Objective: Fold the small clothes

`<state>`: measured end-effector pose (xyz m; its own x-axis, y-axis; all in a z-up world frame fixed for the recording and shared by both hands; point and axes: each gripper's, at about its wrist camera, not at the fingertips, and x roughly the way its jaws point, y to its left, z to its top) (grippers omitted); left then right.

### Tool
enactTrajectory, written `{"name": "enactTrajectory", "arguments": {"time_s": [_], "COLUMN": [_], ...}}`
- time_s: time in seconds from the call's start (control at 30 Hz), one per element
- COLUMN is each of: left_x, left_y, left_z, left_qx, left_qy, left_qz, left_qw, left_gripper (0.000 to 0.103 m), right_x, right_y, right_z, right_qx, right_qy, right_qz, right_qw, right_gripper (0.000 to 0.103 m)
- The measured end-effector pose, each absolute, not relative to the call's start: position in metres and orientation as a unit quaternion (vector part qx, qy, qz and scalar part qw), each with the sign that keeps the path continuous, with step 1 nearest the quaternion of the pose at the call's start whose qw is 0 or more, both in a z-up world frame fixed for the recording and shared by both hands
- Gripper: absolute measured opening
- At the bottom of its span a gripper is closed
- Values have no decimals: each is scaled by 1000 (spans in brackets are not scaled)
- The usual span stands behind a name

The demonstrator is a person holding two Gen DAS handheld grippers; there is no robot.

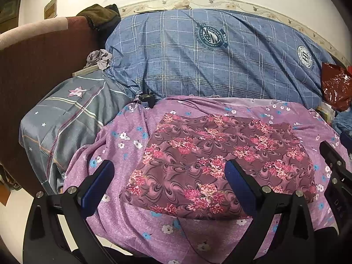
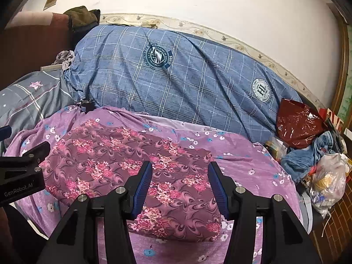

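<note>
A maroon cloth printed with pink flowers (image 1: 220, 160) lies flat and roughly rectangular on a bed covered by a purple floral sheet (image 1: 123, 198). Its long axis runs left to right across the front of both grippers, which are held low at its near edge.

The left gripper (image 1: 169, 184) has its jaws wide apart, holding nothing, and spans the cloth's near left corner: one finger over bare sheet, the other over the cloth. The right gripper (image 2: 180, 187) also has its jaws apart and empty, sitting directly above the near right part of the cloth (image 2: 140, 171). Each appears about equally close to its own end, so a fold away from the onlooker, toward the blue checked quilt (image 1: 211, 57), seems likely to need both.
</note>
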<state>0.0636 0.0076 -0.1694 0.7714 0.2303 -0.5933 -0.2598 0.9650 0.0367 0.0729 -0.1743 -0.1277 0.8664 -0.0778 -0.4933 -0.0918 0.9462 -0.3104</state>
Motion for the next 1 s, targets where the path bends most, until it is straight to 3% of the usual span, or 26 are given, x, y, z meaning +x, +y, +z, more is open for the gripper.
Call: {"name": "enactTrajectory", "arguments": {"time_s": [0.73,1.0], "left_x": [75,122], "left_y": [-5,-24], "left_z": [-174,-228], "left_qx": [-17,29], "left_qy": [321,382], "left_qz": [117,109], "left_qw": [940,917], "left_gripper": [101,101], "right_x": [85,121], "right_y": [-177,-202], "right_z": [-142,-180], "right_qx": [-165,-126], "right_qy": [280,344], "right_qz": [7,15], "right_qw": [946,930], "right_gripper": [54,50]}}
